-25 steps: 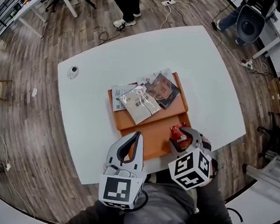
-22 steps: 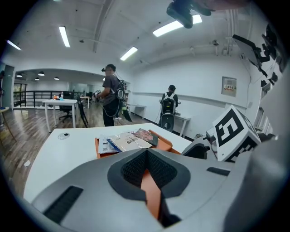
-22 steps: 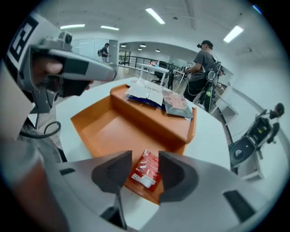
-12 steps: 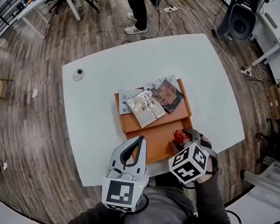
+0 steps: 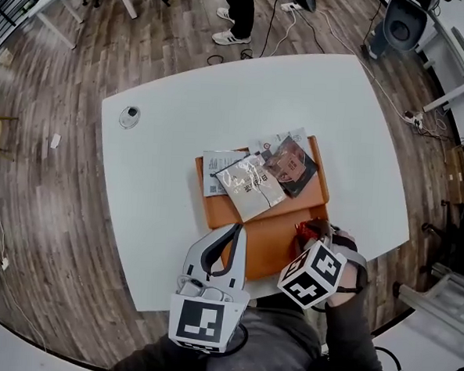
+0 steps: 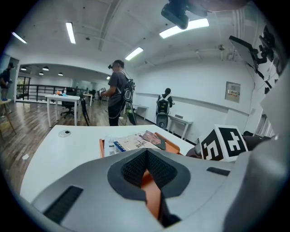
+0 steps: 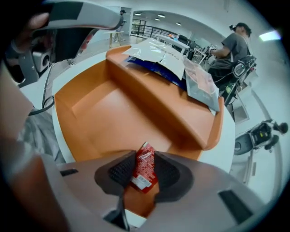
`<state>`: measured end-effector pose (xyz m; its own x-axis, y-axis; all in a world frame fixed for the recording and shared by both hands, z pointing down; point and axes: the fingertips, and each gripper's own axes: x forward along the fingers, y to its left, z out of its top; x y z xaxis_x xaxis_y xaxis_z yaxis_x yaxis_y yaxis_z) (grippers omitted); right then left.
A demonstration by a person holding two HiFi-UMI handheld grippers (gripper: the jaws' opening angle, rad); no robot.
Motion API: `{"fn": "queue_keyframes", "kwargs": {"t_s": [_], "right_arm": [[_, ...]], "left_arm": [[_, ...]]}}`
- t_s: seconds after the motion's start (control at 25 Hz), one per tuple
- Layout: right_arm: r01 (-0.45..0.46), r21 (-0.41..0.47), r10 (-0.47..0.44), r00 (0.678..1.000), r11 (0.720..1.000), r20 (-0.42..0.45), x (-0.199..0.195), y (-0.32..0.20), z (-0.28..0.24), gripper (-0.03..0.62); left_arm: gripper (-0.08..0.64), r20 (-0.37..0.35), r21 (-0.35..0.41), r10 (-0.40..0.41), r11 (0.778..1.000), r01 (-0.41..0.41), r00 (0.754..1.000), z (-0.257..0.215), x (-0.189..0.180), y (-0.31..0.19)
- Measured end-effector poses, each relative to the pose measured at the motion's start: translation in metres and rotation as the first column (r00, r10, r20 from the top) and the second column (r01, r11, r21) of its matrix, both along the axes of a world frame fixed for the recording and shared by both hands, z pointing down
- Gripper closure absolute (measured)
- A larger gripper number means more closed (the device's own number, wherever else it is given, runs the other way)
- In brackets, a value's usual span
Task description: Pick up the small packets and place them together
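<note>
Head camera looks steeply down on the white table (image 5: 172, 138). Left gripper (image 5: 235, 231) camera faces level toward the far side. Right gripper (image 5: 314, 230) camera tips down, close. All share the orange tray (image 5: 272, 236).

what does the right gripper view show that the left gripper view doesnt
Only the right gripper view: the red packet pinched between the jaws of the right gripper, which have just been closing, above the lower well of the orange tray.
Only the left gripper view: the left gripper with its jaws together and nothing between them, the right gripper's marker cube, and a small round thing on the white table.
Both: the orange tray and the flat packets stacked on its raised step.
</note>
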<state>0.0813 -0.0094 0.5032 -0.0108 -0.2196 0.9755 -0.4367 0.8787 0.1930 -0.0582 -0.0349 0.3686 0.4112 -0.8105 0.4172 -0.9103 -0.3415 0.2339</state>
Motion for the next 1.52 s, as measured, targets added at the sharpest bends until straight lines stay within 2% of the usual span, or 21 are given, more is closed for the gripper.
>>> {"fn": "queue_keyframes", "kwargs": {"t_s": [0.2,0.28,0.52,0.72,0.8,0.88,1.0,1.04,1.36,1.52], "right_arm": [[0.025,0.005,-0.025,1.0,1.0,-0.001,-0.007,-0.003,0.001,0.526],[0.014,0.019,-0.014,1.0,1.0,0.026,-0.012,-0.006,-0.001,0.591],[0.02,0.021,-0.023,0.989,1.0,0.144,-0.04,0.002,-0.01,0.591],[0.03,0.073,-0.049,0.961,0.997,0.272,-0.071,0.007,-0.036,0.591],[0.02,0.094,-0.042,0.969,0.995,0.242,-0.065,0.003,-0.034,0.589],[0.018,0.096,-0.035,0.984,0.995,0.173,-0.051,0.0,-0.025,0.58],[0.01,0.056,-0.017,0.992,0.998,0.128,-0.039,0.0,-0.012,0.417],[0.008,0.049,-0.014,0.992,0.999,0.123,-0.037,0.0,-0.009,0.397],[-0.016,-0.085,0.029,0.988,0.996,0.152,-0.036,0.001,0.001,0.382],[0.027,-0.114,-0.011,0.99,0.993,0.14,-0.041,0.005,0.001,0.437]], "left_arm": [[0.563,-0.01,-0.01,0.001,1.0,-0.001,1.0,0.004,-0.005,-0.009],[0.563,-0.012,-0.015,0.004,1.0,-0.004,1.0,0.006,-0.006,-0.009],[0.563,-0.015,-0.013,0.0,1.0,-0.001,1.0,0.007,-0.013,-0.002],[0.563,-0.011,-0.004,-0.017,1.0,0.017,1.0,0.005,-0.022,0.009],[0.563,-0.01,0.005,-0.023,1.0,0.023,1.0,0.002,-0.025,0.011],[0.563,-0.009,0.01,-0.029,1.0,0.029,1.0,0.0,-0.027,0.013],[0.563,-0.008,0.011,-0.033,0.999,0.033,0.999,-0.001,-0.029,0.013],[0.563,-0.007,0.01,-0.033,0.999,0.033,0.999,-0.001,-0.029,0.012],[0.563,-0.012,-0.009,-0.033,0.999,0.033,0.999,0.006,-0.025,0.003],[0.563,-0.012,-0.016,-0.034,0.999,0.034,0.999,0.007,-0.025,-0.002]]}}
